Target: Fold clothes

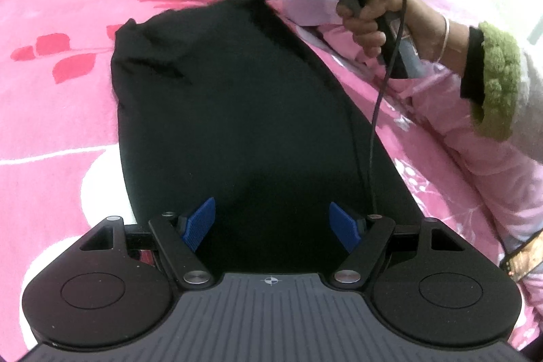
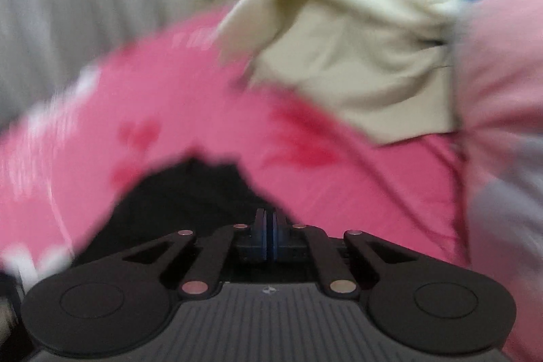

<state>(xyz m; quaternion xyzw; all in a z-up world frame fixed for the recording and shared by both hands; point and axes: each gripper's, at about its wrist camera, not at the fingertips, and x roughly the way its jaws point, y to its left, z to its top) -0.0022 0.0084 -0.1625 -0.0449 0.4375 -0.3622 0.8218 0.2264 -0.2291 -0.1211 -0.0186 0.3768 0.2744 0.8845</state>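
My left gripper hangs low over the near end of the black garment, tongs spread wide, ready to pin it down, I think. The garment lies flat on the pink bedspread. My right gripper has its tongs pressed together at the far corner; I cannot tell if cloth is pinched. Cream clothes wait behind.
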